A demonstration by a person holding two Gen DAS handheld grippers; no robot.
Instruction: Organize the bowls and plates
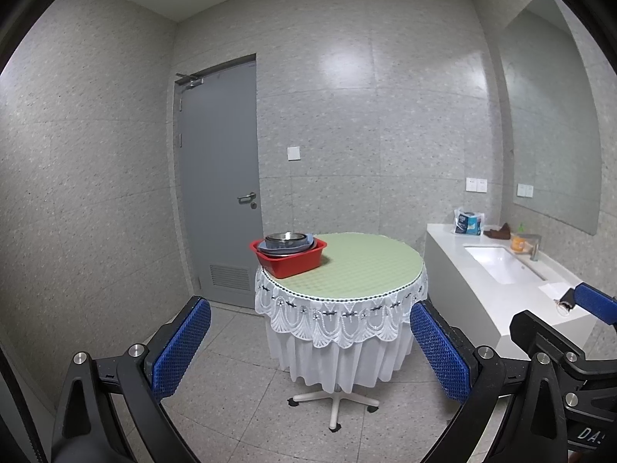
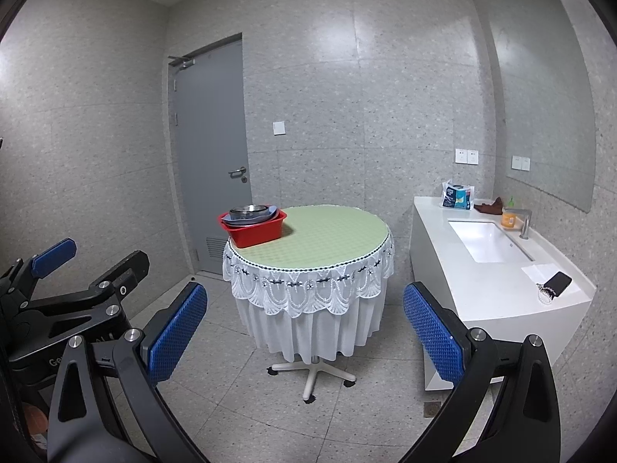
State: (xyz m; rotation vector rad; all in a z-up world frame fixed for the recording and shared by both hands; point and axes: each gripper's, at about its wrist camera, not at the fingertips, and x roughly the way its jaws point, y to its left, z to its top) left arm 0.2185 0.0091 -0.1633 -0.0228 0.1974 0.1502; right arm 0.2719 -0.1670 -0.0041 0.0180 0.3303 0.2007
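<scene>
A red tub (image 1: 290,260) stands on the left rim of a round table (image 1: 358,266) with a green top and white lace skirt. Stacked in it are a steel bowl (image 1: 287,237) and bluish plates (image 1: 277,249). The tub (image 2: 256,233), bowl (image 2: 248,210) and table (image 2: 331,235) also show in the right wrist view. My left gripper (image 1: 310,351) is open and empty, well short of the table. My right gripper (image 2: 304,341) is open and empty, also far back. Each gripper shows at the edge of the other's view.
A white counter (image 2: 497,289) with a sink (image 2: 486,245) and faucet (image 2: 525,223) runs along the right wall. On it are a tissue pack (image 2: 457,197), an orange cup (image 2: 508,219), a brown cloth and a dark phone (image 2: 558,281). A grey door (image 2: 210,154) is behind the table.
</scene>
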